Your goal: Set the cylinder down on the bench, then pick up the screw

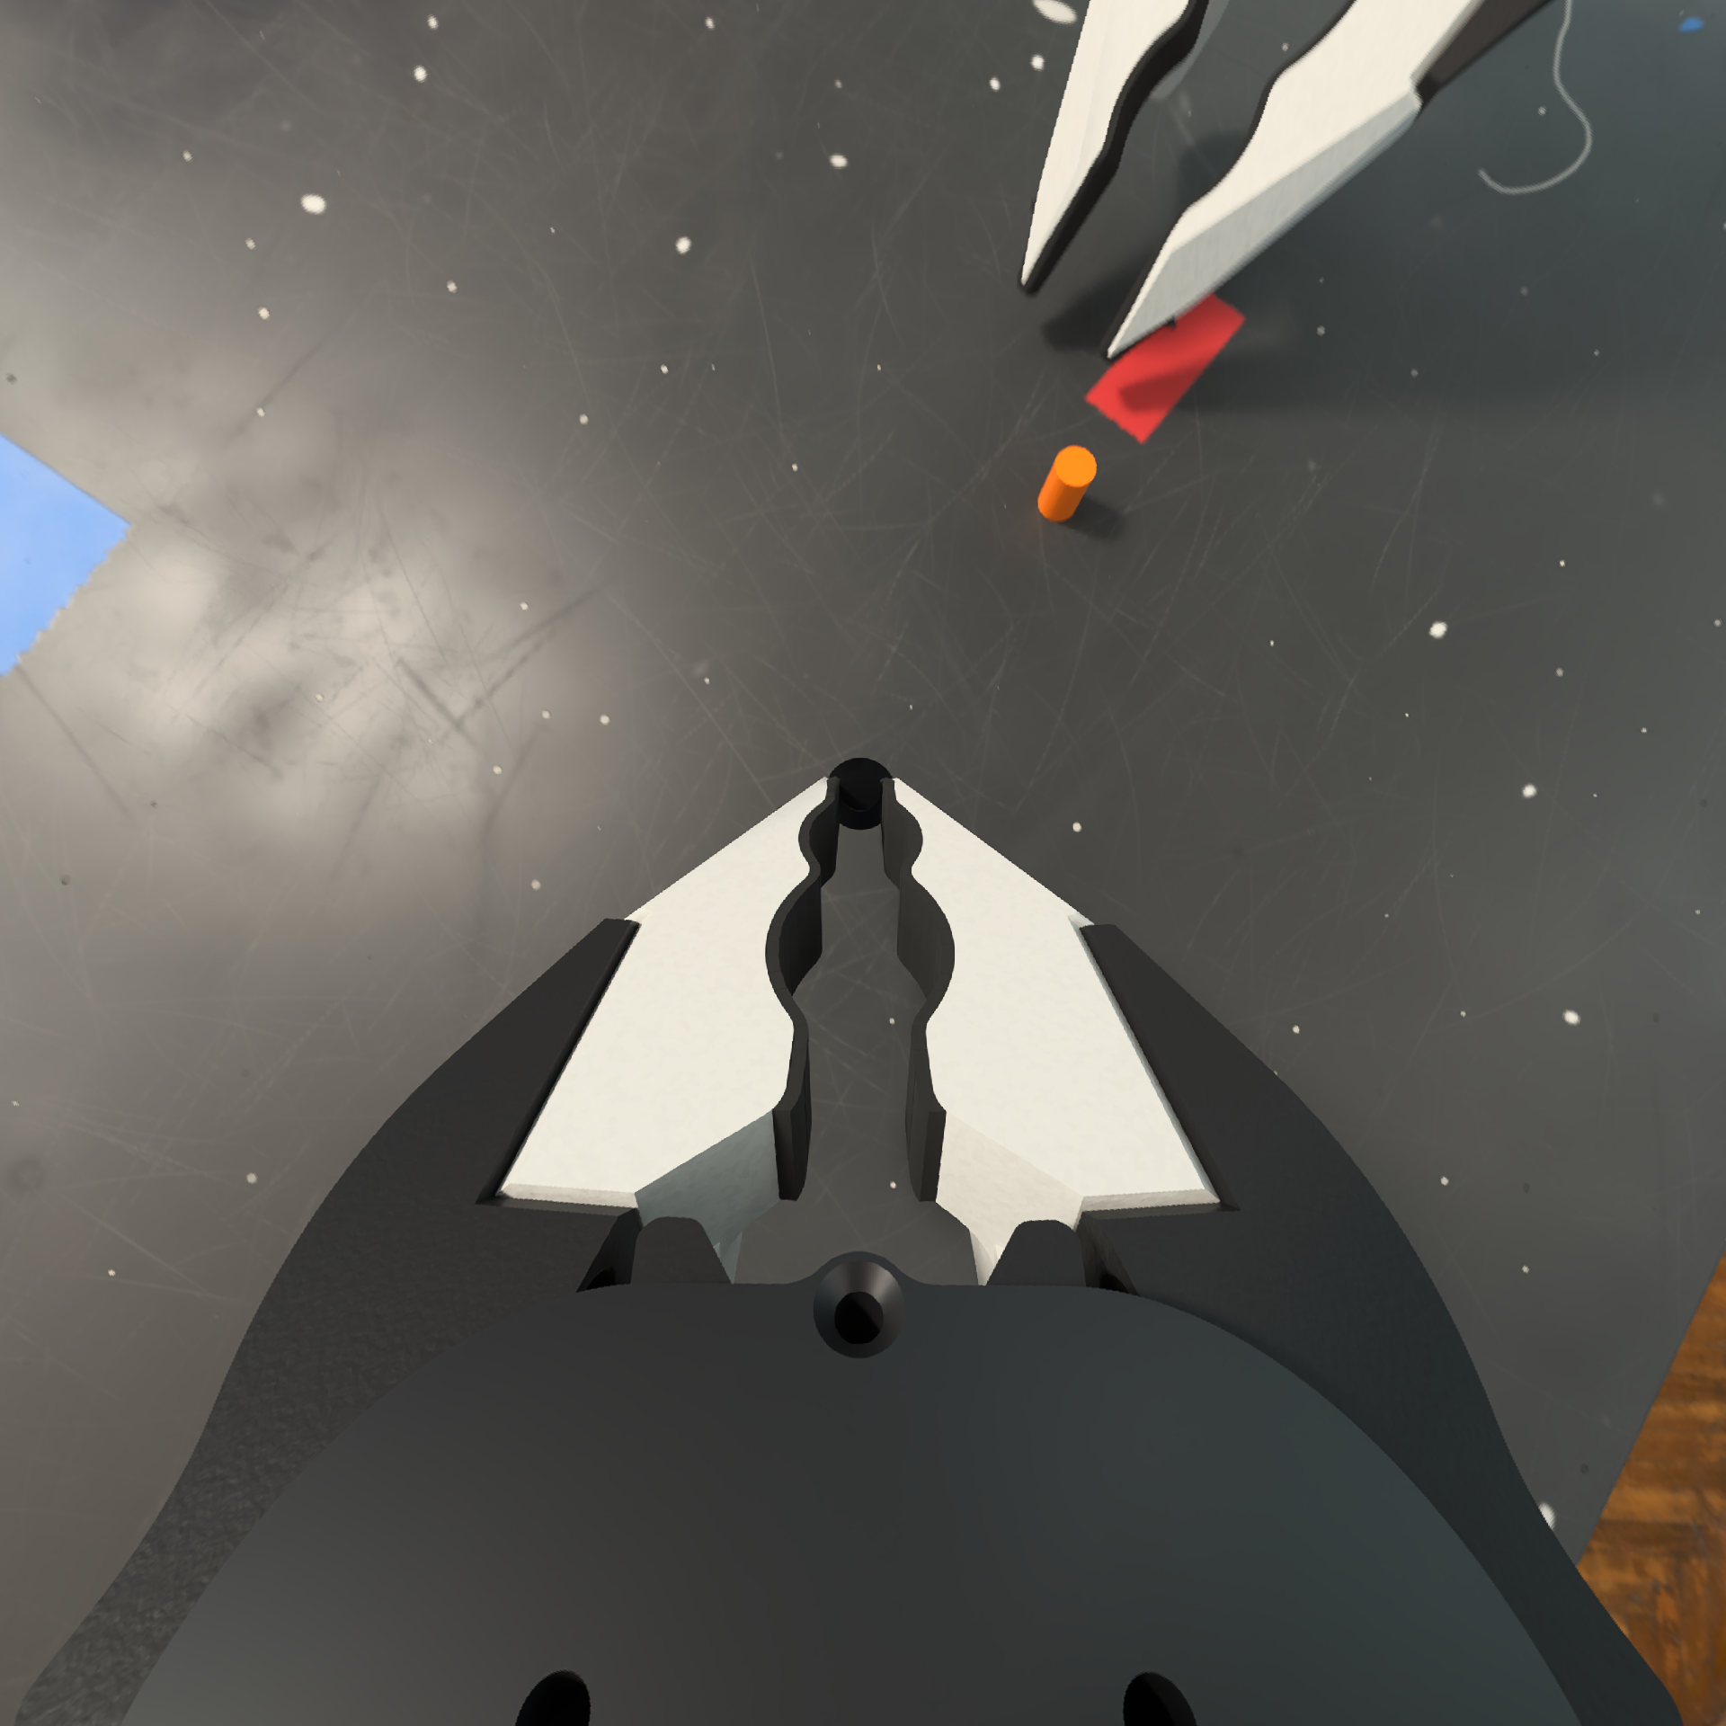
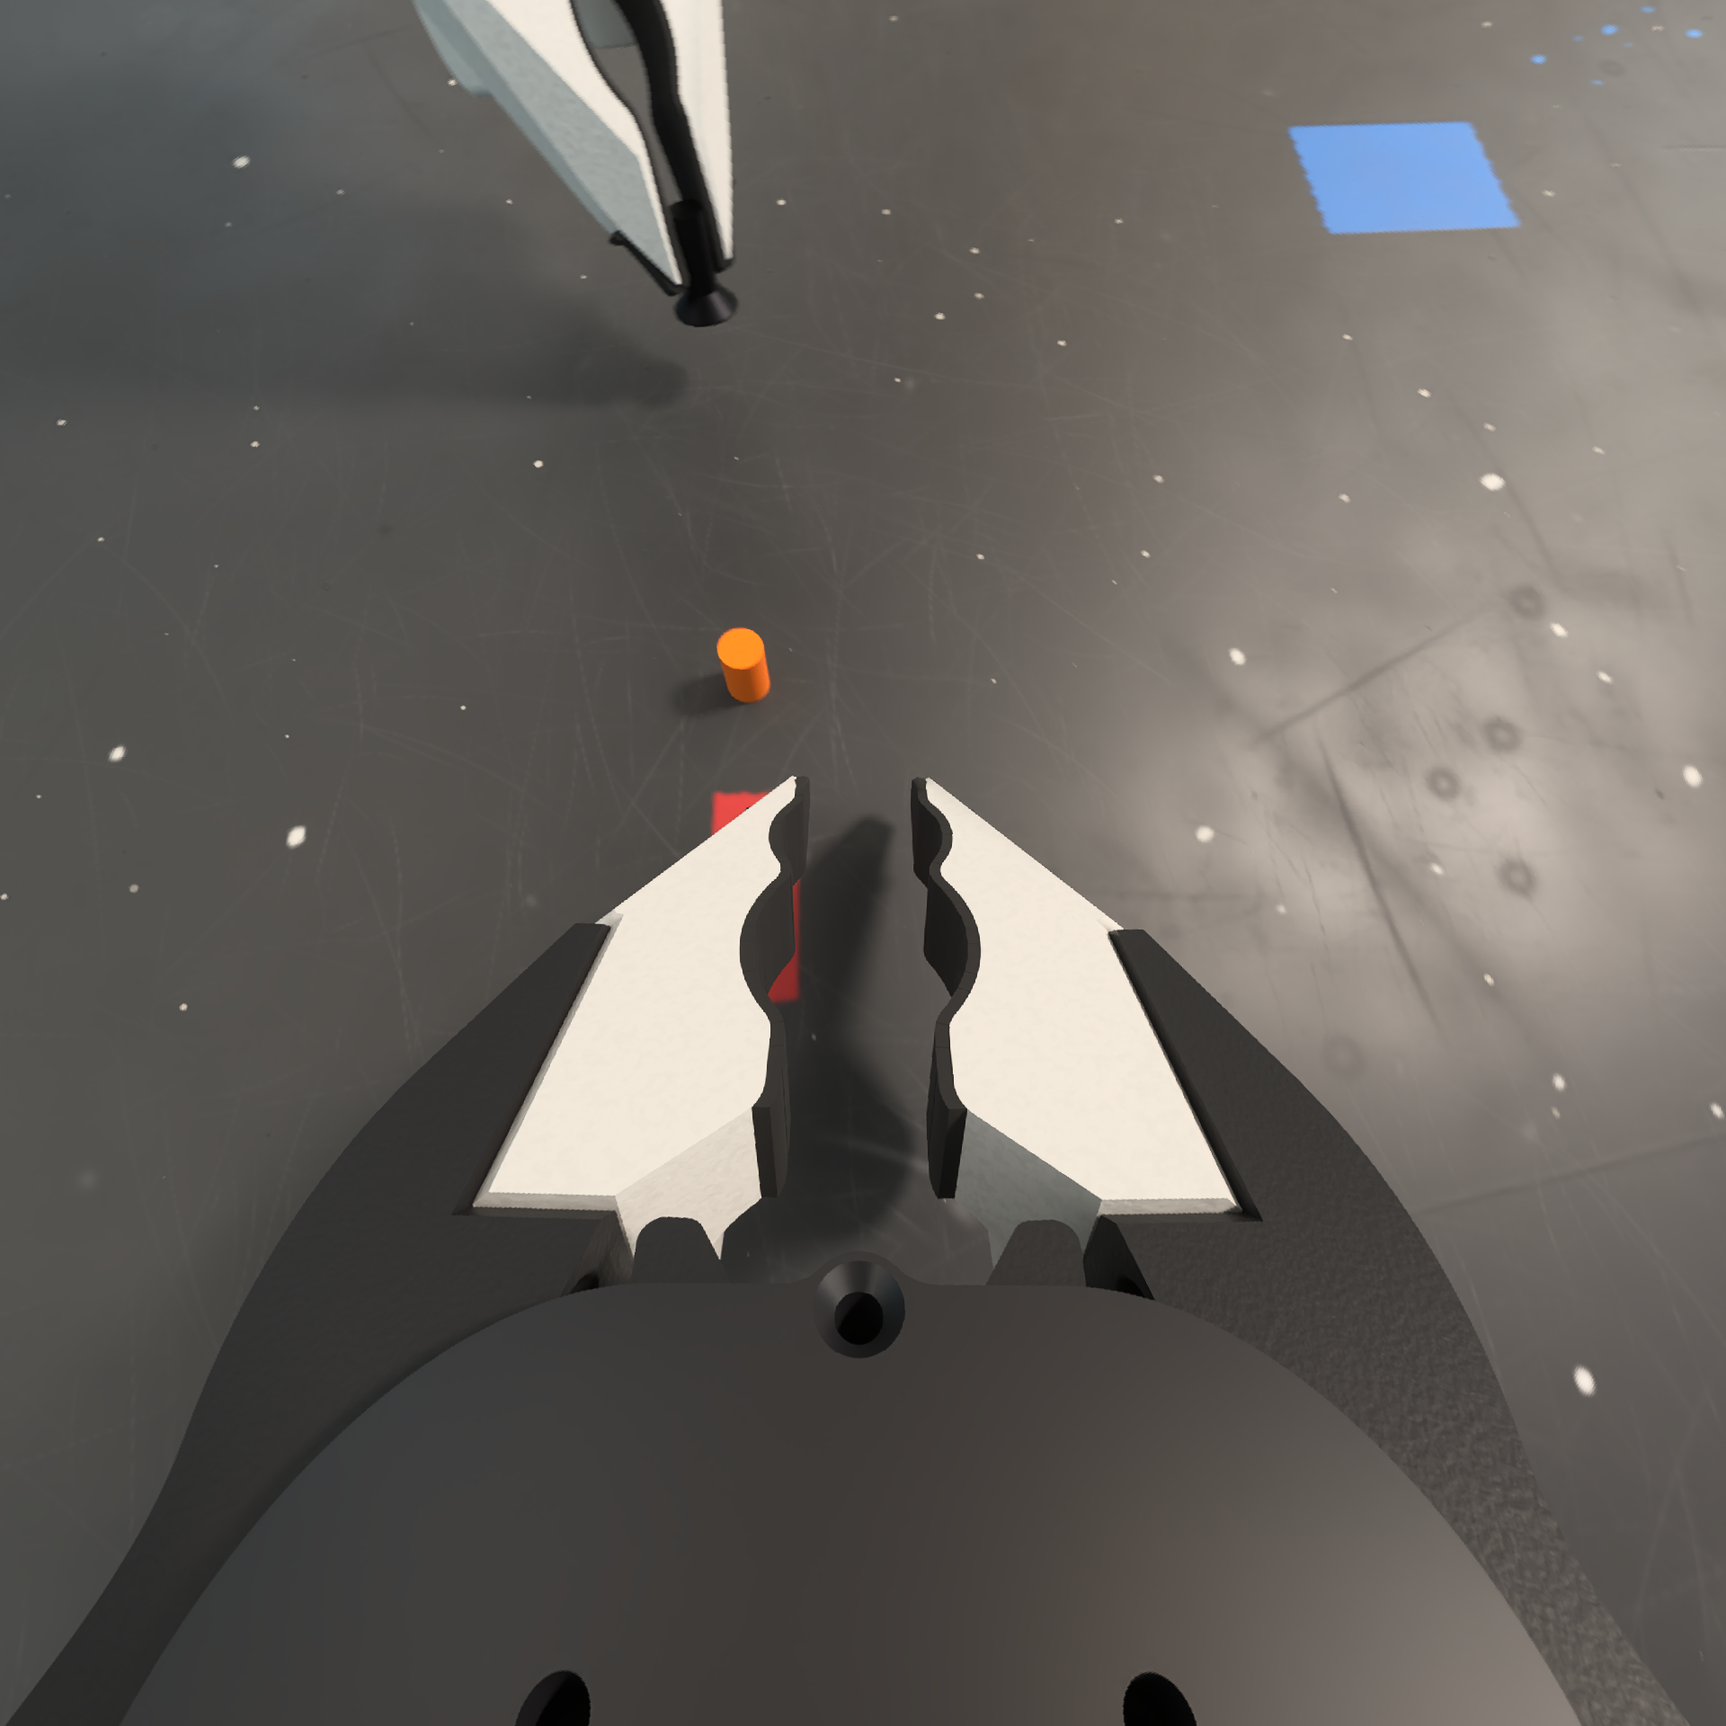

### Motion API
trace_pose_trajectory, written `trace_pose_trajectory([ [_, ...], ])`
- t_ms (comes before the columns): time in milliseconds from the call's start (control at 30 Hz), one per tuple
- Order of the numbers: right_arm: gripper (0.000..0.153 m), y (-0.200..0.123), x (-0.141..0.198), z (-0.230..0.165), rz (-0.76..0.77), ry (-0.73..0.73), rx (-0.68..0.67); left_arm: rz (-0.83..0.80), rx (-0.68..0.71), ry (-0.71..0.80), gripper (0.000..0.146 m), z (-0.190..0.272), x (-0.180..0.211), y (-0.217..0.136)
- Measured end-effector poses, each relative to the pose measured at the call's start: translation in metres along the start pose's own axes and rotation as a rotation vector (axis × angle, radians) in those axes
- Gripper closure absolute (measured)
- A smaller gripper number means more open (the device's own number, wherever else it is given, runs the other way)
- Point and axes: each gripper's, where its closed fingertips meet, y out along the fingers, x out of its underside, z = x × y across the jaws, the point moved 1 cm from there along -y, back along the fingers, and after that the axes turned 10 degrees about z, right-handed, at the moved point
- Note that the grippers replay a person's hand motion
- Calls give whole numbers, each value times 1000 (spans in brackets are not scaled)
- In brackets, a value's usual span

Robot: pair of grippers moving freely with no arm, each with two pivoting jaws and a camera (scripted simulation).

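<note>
A small orange cylinder [image 1: 1066,483] stands upright on the dark bench [image 1: 560,467], free of both grippers; it also shows in the right wrist view [image 2: 742,664]. My left gripper [image 1: 859,794] is shut on a black screw [image 1: 859,789], held at its fingertips above the bench. In the right wrist view the left gripper [image 2: 699,271] hangs at the far side with the screw [image 2: 704,301], head down, sticking out below its tips. My right gripper [image 2: 859,785] is open and empty, just behind the cylinder; it shows in the left wrist view [image 1: 1069,318].
A red tape patch [image 1: 1163,369] lies on the bench under the right gripper's tips, partly hidden in the right wrist view [image 2: 738,808]. A blue tape patch [image 2: 1401,177] lies far right, also at the left edge of the left wrist view [image 1: 47,551]. Wooden floor [image 1: 1672,1494] shows past the bench edge.
</note>
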Motion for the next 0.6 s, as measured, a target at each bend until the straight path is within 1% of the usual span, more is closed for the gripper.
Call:
trace_pose_trajectory([
  [100, 131, 5, -8, -5, 19, 1, -47, 18, 2, 2, 138, -2, -10, 1],
  [167, 131, -2, -14, -5, 67, -6, -53, 40, -9, 3, 138, -5, -20, 0],
  [233, 131, -15, -19, -4, 130, -13, -68, 63, -27, 36, 138, -6, -32, -1],
  [333, 133, -37, -23, -1, 228, 17, -81, 96, -43, 189, 138, 4, -56, 8],
  [467, 133, -60, -26, 8, 339, 127, -90, 82, -77, 446, 138, 22, -81, 29],
  [533, 133, -66, -26, 12, 354, 159, -91, 73, -110, 549, 138, 27, -88, 37],
  [567, 132, -67, -26, 14, 348, 159, -89, 70, -120, 579, 138, 29, -89, 40],
  [600, 131, -69, -26, 16, 341, 145, -78, 65, -111, 579, 138, 32, -89, 43],
])
